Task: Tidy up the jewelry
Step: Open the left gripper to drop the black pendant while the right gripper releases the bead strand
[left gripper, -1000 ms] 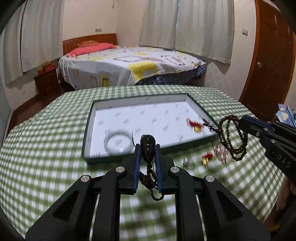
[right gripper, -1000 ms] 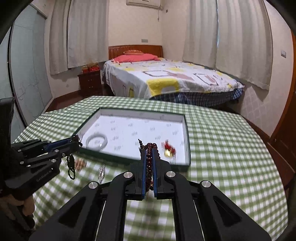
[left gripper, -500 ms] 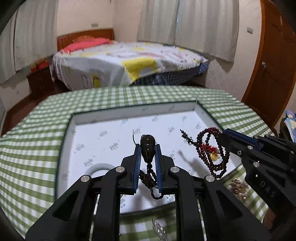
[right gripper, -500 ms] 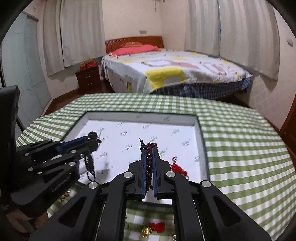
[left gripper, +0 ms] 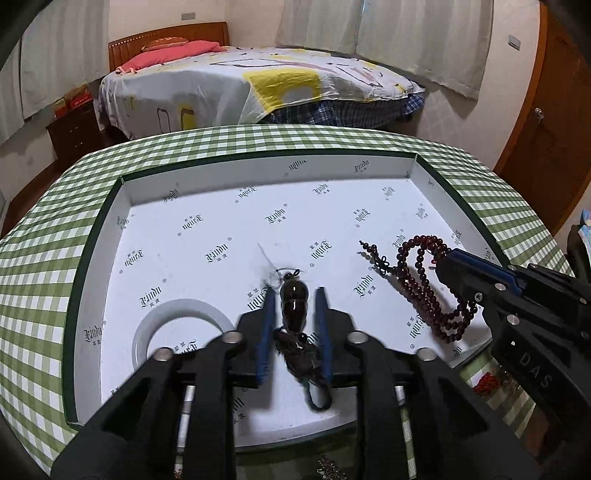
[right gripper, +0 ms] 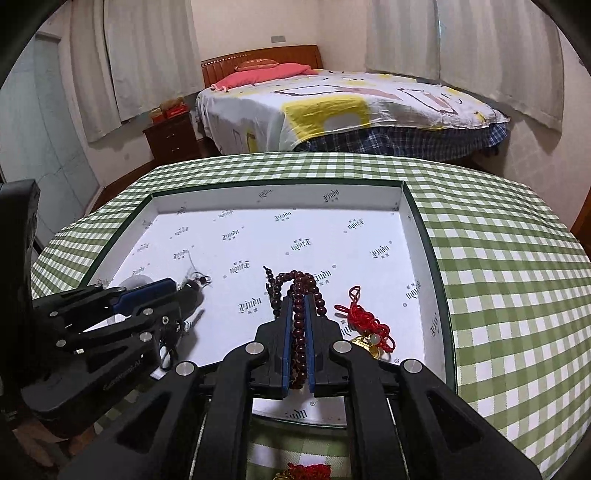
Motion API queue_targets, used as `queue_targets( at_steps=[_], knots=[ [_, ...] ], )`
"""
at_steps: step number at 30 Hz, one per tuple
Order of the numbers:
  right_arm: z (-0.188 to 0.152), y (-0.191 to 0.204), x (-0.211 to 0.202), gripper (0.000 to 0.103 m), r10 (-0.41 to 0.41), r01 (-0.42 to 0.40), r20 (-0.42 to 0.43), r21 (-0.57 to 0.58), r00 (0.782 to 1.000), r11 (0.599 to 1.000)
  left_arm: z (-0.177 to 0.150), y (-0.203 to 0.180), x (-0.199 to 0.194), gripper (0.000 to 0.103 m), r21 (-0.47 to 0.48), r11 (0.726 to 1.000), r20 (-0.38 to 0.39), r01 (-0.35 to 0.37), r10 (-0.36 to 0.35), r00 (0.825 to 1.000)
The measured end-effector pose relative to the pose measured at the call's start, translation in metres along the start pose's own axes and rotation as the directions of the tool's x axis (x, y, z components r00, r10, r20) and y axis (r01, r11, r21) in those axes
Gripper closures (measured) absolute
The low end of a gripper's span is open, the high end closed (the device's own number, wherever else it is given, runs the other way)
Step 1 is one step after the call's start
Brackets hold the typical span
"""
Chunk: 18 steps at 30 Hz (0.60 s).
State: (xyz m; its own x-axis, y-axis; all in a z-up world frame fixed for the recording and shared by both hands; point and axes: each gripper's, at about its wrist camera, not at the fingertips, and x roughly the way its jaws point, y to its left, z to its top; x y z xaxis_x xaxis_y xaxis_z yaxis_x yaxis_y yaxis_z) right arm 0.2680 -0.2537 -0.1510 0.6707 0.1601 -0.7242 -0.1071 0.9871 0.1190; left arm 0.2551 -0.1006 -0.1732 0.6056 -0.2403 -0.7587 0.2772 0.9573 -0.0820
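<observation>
A round worktop under a green-and-white checked cloth (right gripper: pixel 498 258) fills the foreground. At twelve o'clock beyond it stands a bed with a reddish wooden headboard (right gripper: pixel 258 59), a pink pillow (right gripper: pixel 266 72) and a white bedspread printed with yellow blocks (right gripper: pixel 351 103). At ten o'clock sits a dark wooden nightstand (right gripper: pixel 170 138). Pale cream curtains (right gripper: pixel 480 48) hang along the cream walls (right gripper: pixel 255 22) at one and eleven o'clock. A brown wooden door (left gripper: pixel 543 122) stands at two o'clock in the left wrist view.
</observation>
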Motion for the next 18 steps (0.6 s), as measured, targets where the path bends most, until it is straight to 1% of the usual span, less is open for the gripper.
queue_targets(
  at_steps=[2, 5, 6, 7, 9, 12, 16, 18],
  knots=[
    [0.000, -0.002, 0.001, 0.095, 0.000, 0.000, -0.003, 0.006, 1.000, 1.000, 0.000, 0.001, -0.002, 0.062, -0.005, 1.000, 0.005, -0.001, 0.001, 1.000],
    [0.000, -0.003, 0.002, 0.092, -0.004, 0.004, -0.003, 0.011, 1.000, 1.000, -0.001, 0.004, -0.005, 0.057, -0.016, 1.000, 0.015, 0.001, -0.001, 1.000],
    [0.001, -0.002, 0.003, 0.083, -0.005, 0.005, -0.001, 0.012, 1.000, 1.000, 0.000, 0.004, -0.005, 0.056, -0.017, 1.000, 0.017, 0.000, 0.001, 1.000],
    [0.001, -0.002, 0.003, 0.069, -0.008, 0.008, 0.001, 0.013, 1.000, 1.000, 0.000, 0.004, -0.005, 0.052, -0.018, 1.000, 0.019, -0.001, 0.002, 1.000],
    [0.002, -0.002, 0.001, 0.062, -0.015, 0.015, 0.015, 0.013, 1.000, 1.000, 0.000, 0.005, -0.006, 0.051, -0.020, 1.000, 0.022, -0.002, 0.002, 1.000],
    [0.003, -0.001, -0.001, 0.062, -0.019, 0.018, 0.020, 0.009, 1.000, 1.000, 0.000, 0.006, -0.007, 0.049, -0.025, 1.000, 0.025, -0.002, 0.003, 1.000],
    [0.005, -0.001, -0.010, 0.061, -0.024, 0.024, 0.034, 0.006, 0.999, 1.000, 0.000, 0.007, -0.015, 0.043, -0.030, 1.000, 0.043, -0.008, 0.010, 0.999],
    [0.005, -0.001, -0.016, 0.061, -0.025, 0.025, 0.037, 0.006, 0.999, 1.000, 0.000, 0.007, -0.023, 0.043, -0.029, 1.000, 0.057, -0.011, 0.012, 0.998]
  ],
)
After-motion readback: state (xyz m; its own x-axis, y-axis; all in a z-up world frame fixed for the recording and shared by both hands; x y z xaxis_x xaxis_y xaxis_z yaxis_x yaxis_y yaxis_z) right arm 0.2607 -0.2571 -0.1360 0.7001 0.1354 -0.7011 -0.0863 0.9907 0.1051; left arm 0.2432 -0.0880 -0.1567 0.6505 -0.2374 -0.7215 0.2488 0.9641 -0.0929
